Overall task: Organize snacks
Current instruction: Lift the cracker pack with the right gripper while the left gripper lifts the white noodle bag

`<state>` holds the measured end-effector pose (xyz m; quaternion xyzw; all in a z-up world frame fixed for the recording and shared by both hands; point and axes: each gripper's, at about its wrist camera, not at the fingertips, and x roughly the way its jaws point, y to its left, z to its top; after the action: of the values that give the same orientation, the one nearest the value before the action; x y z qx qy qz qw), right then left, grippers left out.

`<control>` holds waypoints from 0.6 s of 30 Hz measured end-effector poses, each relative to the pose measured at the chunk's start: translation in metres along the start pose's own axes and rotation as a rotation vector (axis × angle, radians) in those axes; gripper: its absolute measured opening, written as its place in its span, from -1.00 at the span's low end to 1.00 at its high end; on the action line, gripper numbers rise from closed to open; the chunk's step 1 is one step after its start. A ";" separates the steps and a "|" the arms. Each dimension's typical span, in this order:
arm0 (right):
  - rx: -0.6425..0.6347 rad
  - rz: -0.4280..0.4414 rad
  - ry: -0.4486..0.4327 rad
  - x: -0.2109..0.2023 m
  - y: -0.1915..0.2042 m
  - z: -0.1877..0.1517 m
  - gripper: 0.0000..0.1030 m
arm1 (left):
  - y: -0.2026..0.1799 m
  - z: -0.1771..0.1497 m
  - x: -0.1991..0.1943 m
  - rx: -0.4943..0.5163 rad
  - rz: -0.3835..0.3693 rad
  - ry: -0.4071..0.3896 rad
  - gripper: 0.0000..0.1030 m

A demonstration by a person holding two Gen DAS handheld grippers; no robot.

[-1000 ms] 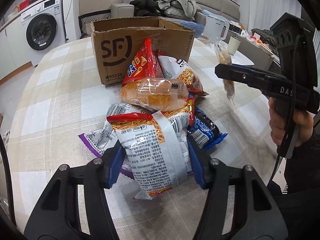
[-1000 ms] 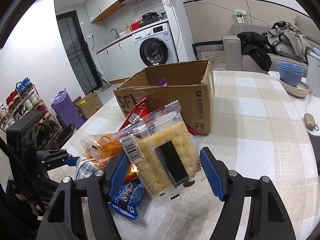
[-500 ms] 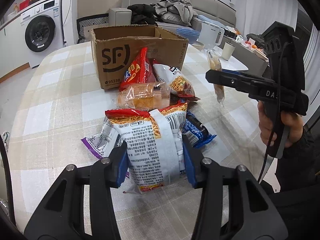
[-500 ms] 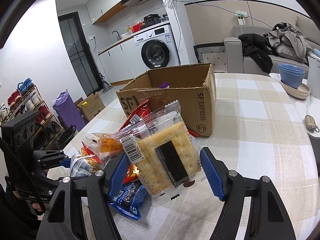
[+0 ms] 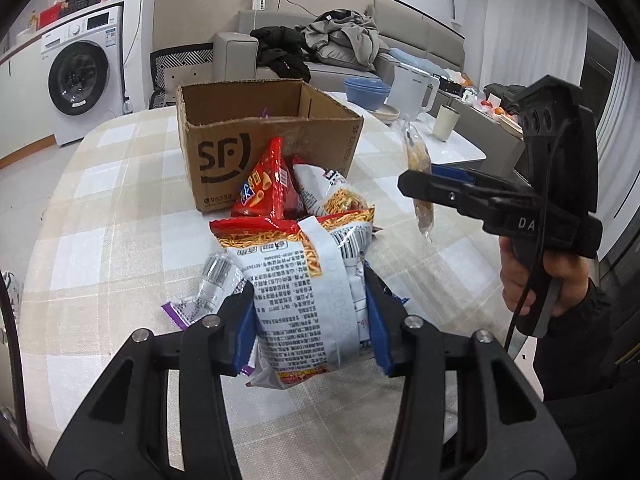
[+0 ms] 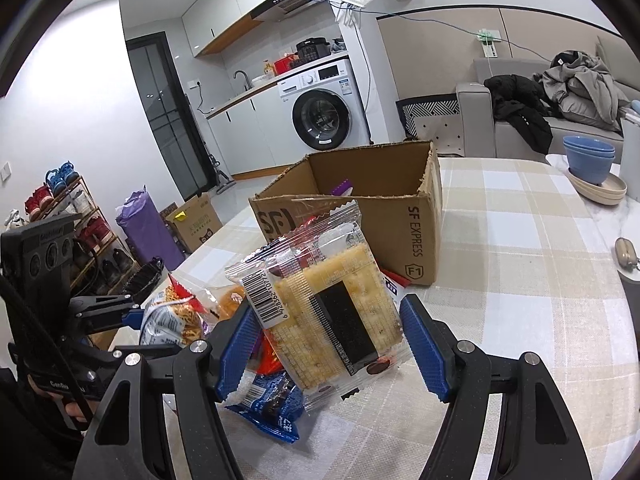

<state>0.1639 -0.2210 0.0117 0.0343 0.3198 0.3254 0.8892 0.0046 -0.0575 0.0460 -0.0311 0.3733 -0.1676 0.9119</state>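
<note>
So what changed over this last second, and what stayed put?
The left gripper has just closed its jaws onto the white noodle-snack bag and lifted it off the pile. The right gripper kept the clear cracker pack raised between its pads, and the cardboard box and the other snacks on the table stayed put.

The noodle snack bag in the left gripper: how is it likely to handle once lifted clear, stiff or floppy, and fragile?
Probably floppy: the noodle snack bag creases where the left gripper squeezes its sides. Likely light for its size, a puffy film bag. The printed strips suggest brittle contents, so a hard squeeze may crush them. Glossy film might slip.
</note>
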 end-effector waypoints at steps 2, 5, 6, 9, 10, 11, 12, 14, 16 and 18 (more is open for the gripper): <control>-0.002 0.003 -0.008 -0.003 0.001 0.001 0.40 | -0.001 0.003 -0.004 0.001 0.003 -0.008 -0.15; -0.006 0.007 -0.019 -0.007 0.002 0.003 0.40 | -0.003 0.009 -0.010 0.008 0.017 -0.022 -0.15; -0.007 0.010 -0.023 -0.009 0.003 0.003 0.40 | -0.004 0.011 -0.013 0.010 0.021 -0.028 -0.15; -0.008 0.022 -0.041 -0.014 0.004 0.004 0.40 | -0.005 0.013 -0.020 0.011 0.027 -0.040 -0.15; -0.008 0.024 -0.044 -0.015 0.005 0.004 0.40 | -0.006 0.014 -0.022 0.012 0.027 -0.044 -0.15; -0.009 0.027 -0.048 -0.017 0.006 0.005 0.40 | -0.007 0.014 -0.025 0.015 0.028 -0.048 -0.15; -0.010 0.031 -0.054 -0.018 0.006 0.005 0.40 | -0.007 0.015 -0.027 0.017 0.034 -0.051 -0.15; -0.011 0.033 -0.059 -0.020 0.007 0.006 0.40 | -0.008 0.018 -0.029 0.022 0.042 -0.059 -0.15; -0.013 0.037 -0.064 -0.022 0.008 0.006 0.40 | -0.009 0.021 -0.032 0.023 0.050 -0.066 -0.15; -0.014 0.035 -0.066 -0.023 0.008 0.007 0.40 | -0.009 0.024 -0.035 0.025 0.061 -0.075 -0.15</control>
<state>0.1501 -0.2272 0.0319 0.0444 0.2871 0.3419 0.8937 -0.0048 -0.0564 0.0881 -0.0147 0.3374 -0.1429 0.9303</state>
